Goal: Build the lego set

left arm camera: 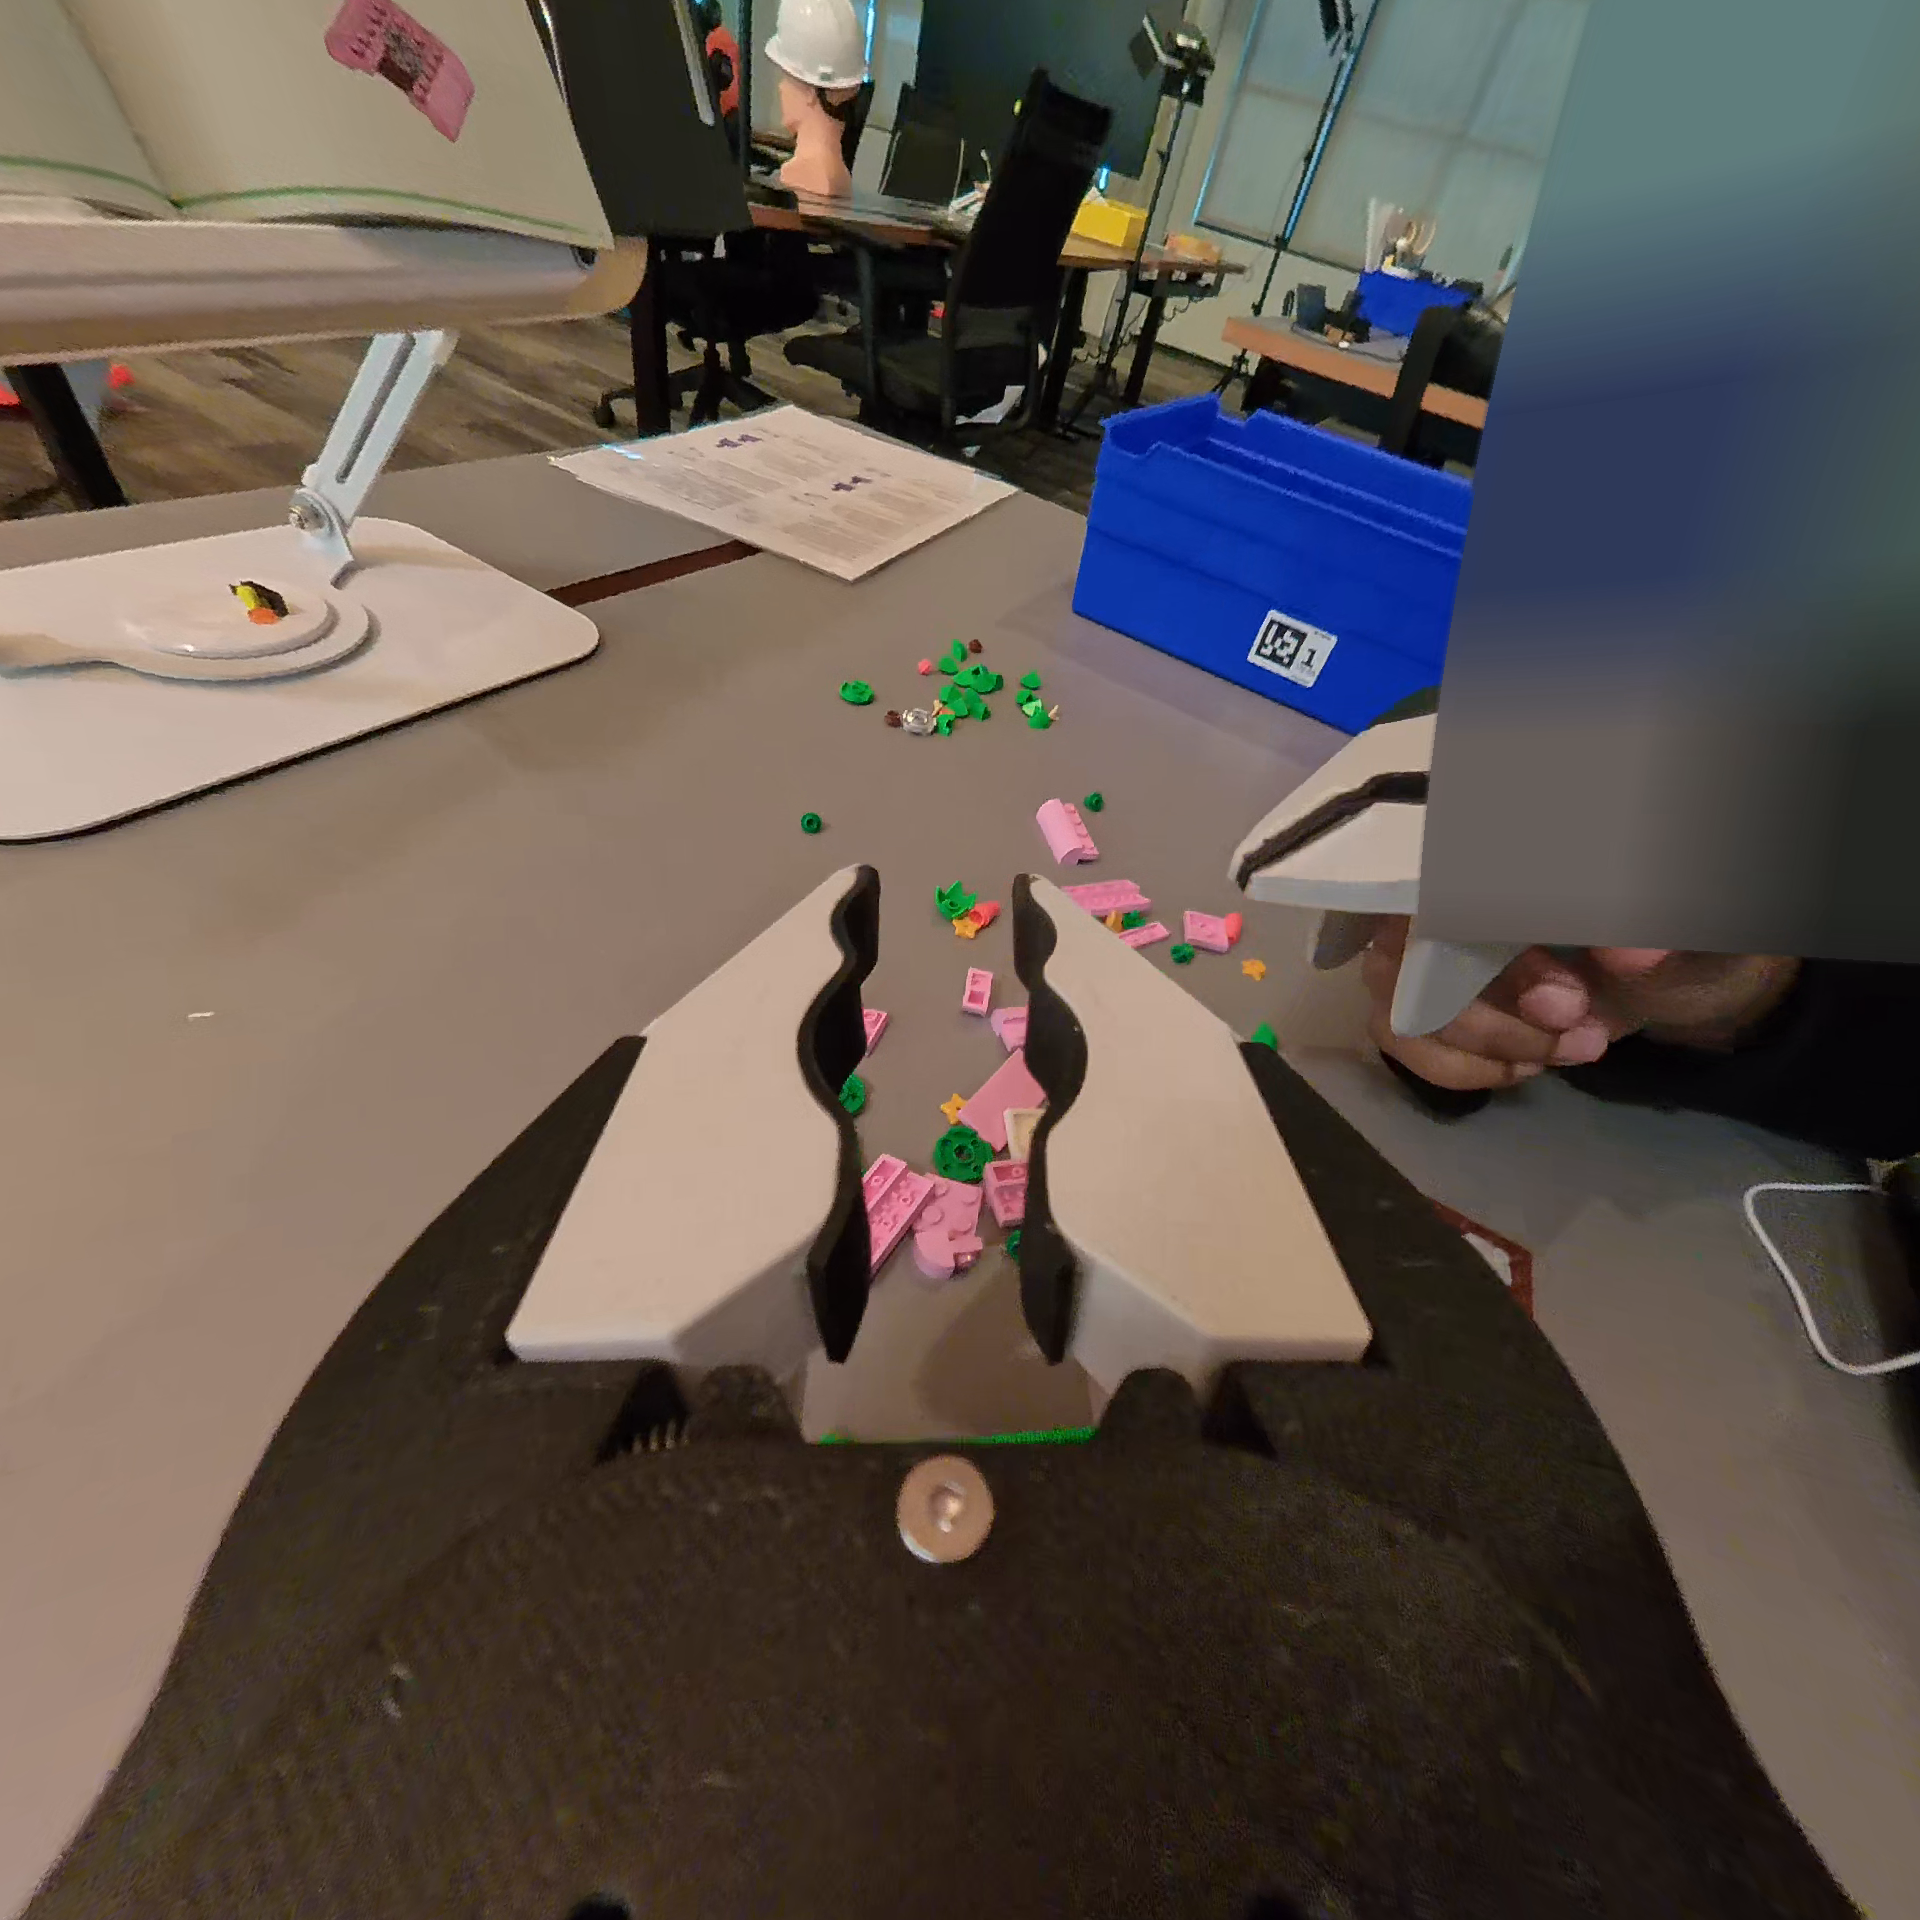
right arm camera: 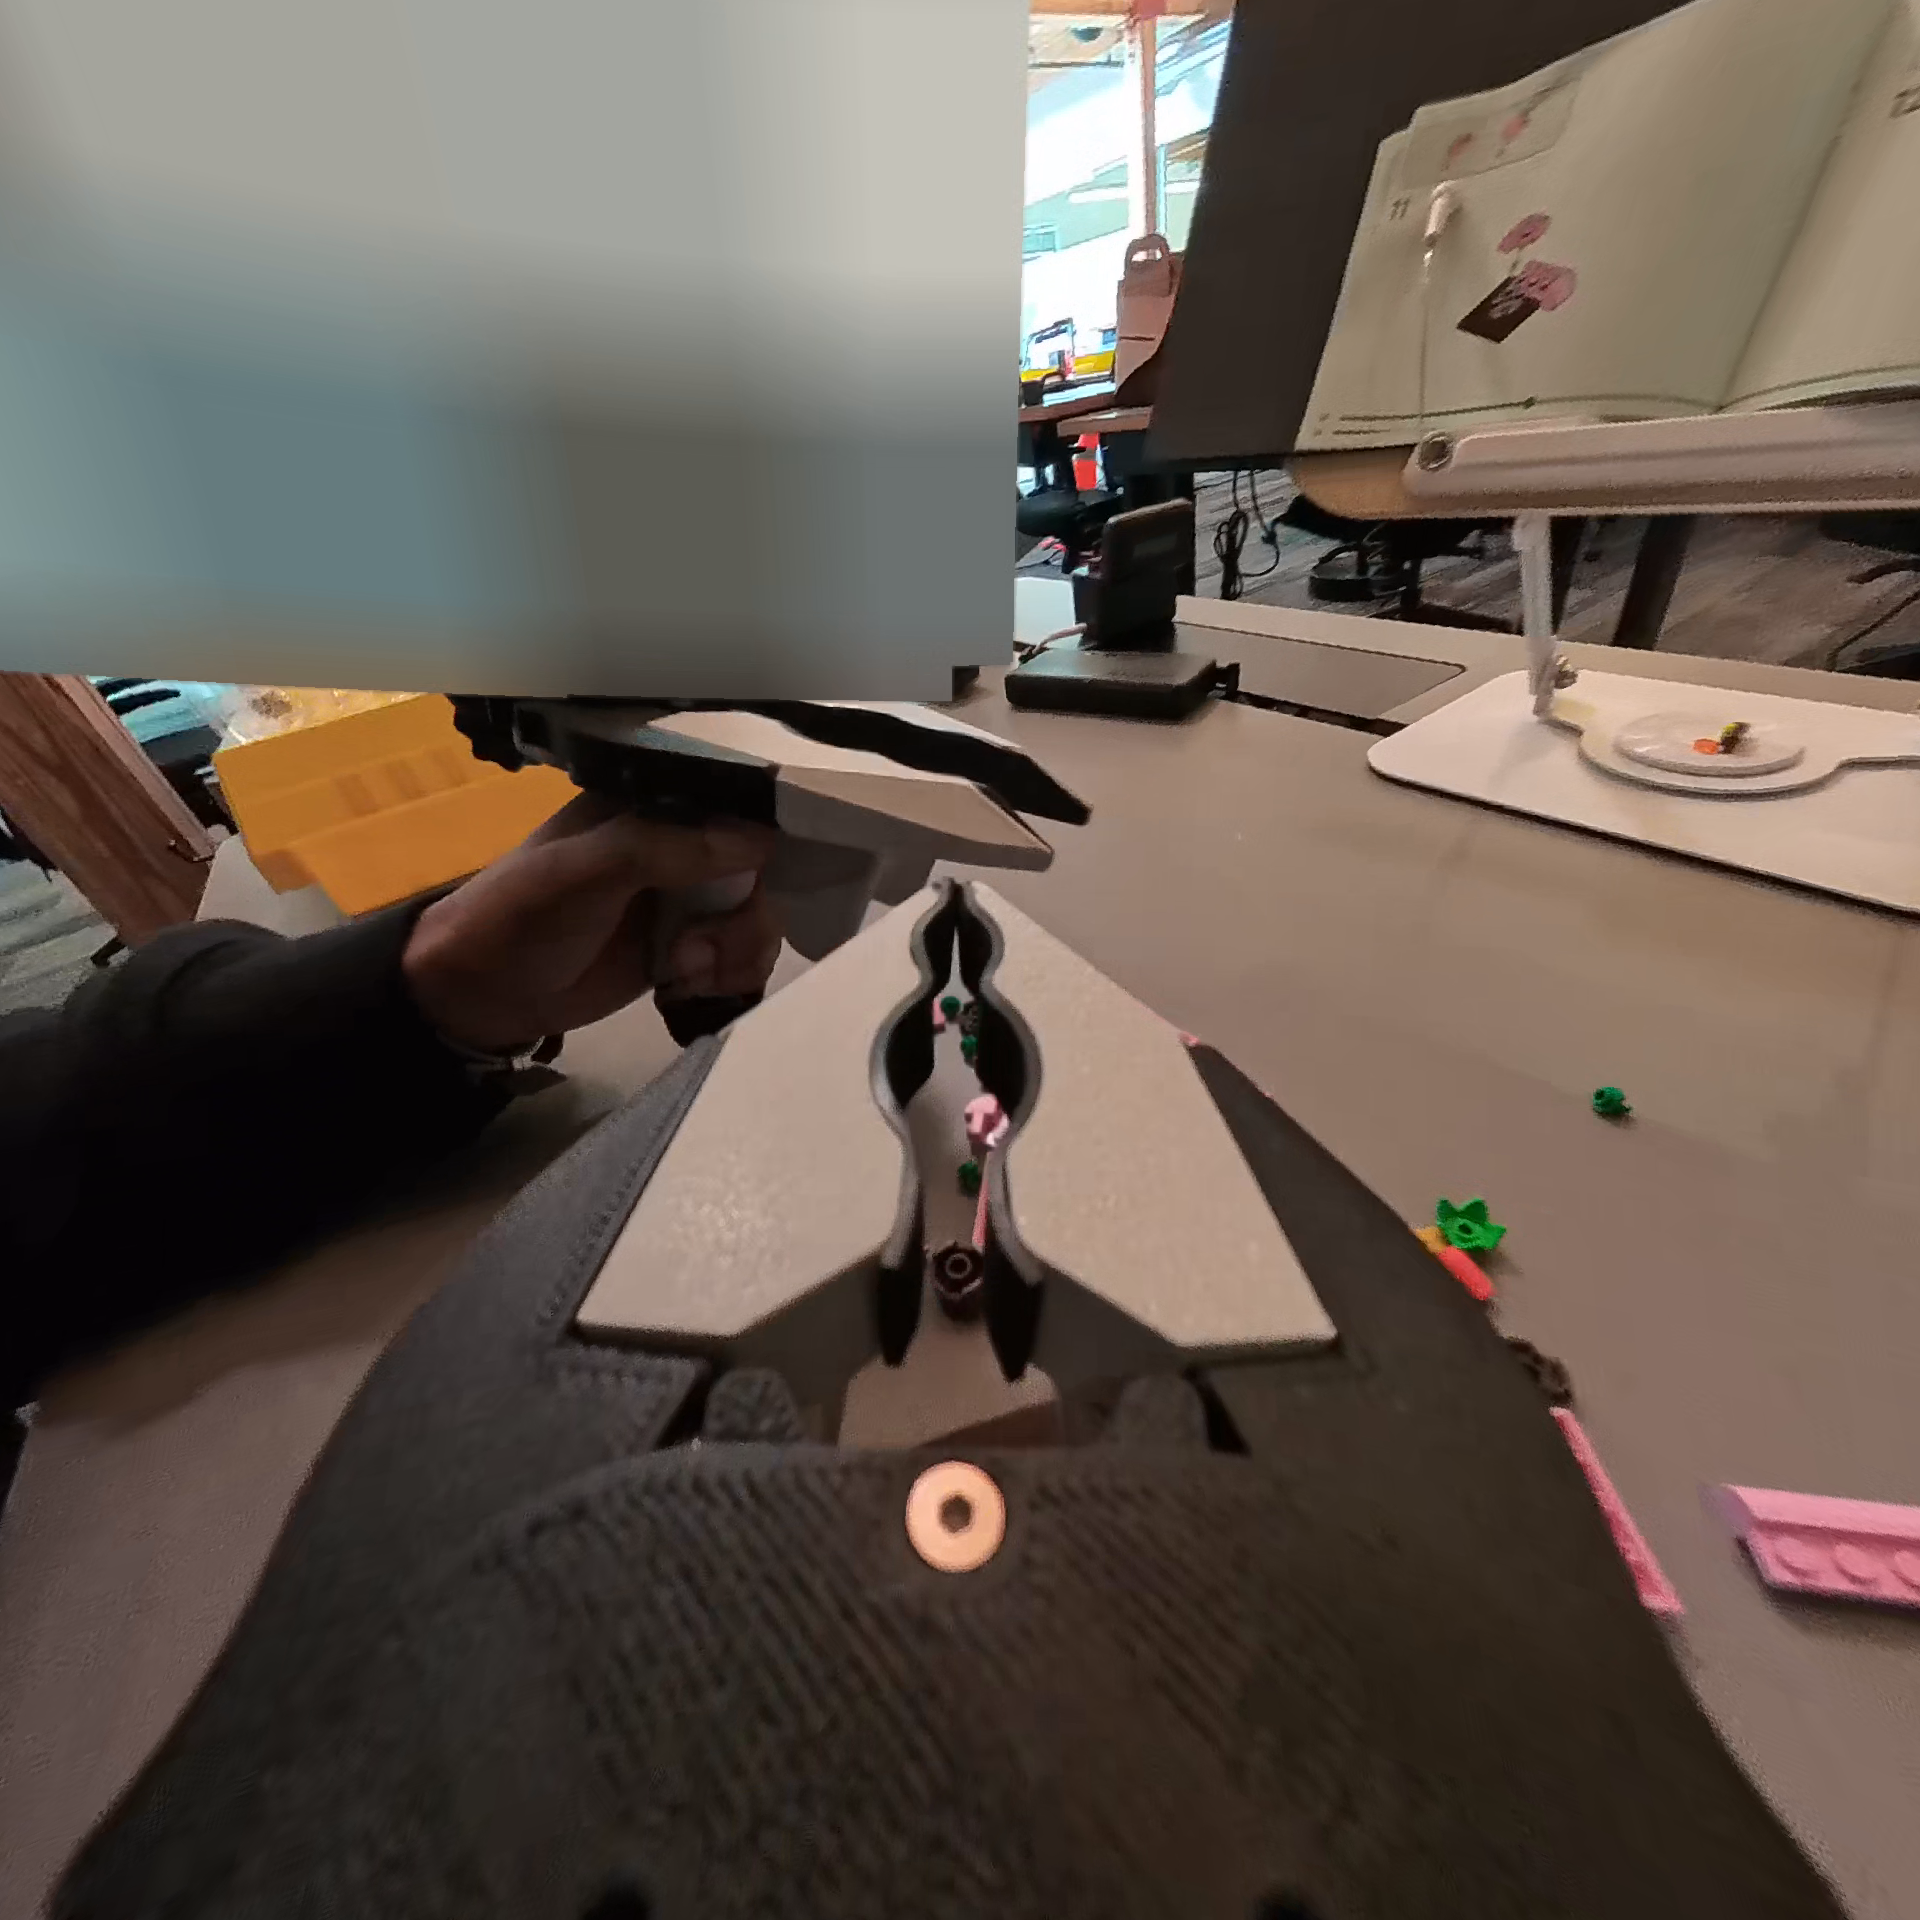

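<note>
the loose pink and green plastic lego pieces (left arm camera: 977, 1164) lie scattered on the flat grey bench (left arm camera: 416, 1039), probably spread out so each can be picked singly. the open instruction booklet (right arm camera: 1621, 260) sits raised on a white stand (right arm camera: 1662, 821), likely for easy reading. the left gripper (left arm camera: 945, 883) hovers low over the pink pieces, fingers apart and empty. the right gripper (right arm camera: 954, 899) points across the bench, fingers closed at the tips, seemingly holding nothing.
</note>
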A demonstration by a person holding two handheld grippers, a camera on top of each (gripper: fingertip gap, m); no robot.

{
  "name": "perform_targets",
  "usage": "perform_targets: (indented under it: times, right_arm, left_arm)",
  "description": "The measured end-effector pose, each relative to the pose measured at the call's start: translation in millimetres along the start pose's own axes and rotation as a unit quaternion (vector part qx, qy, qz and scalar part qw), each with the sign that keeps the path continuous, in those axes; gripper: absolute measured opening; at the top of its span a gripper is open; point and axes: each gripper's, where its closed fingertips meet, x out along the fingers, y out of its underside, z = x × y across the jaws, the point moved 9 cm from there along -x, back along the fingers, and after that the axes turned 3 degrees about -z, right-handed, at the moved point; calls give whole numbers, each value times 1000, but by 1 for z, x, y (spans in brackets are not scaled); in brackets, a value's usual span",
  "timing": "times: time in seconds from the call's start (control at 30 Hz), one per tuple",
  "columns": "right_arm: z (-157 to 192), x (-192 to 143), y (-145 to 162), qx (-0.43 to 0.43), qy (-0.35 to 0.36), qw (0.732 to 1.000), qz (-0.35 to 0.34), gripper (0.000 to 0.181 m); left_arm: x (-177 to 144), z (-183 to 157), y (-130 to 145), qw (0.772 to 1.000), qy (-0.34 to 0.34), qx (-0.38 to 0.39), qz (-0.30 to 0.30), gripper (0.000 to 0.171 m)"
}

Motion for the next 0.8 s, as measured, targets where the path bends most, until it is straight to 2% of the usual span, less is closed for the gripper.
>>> perform_targets:
  times: [0.2, 0.5, 0.8]
  right_arm:
    - [-3, -5, -9, -29, 42, 999, -11, 0]
    - [-2, -4, -6, -41, 56, 998, -11, 0]
    - [-11, -8, -13, -36, 75, 996, -25, 0]
  left_arm:
    - [-1, -3, -3, 1000, 2, 4, -14, 23]
    - [4, -7, 1, 1000, 9, 21, -5, 22]
    - [-2, -5, -6, 1000, 0, 22, -22, 22]
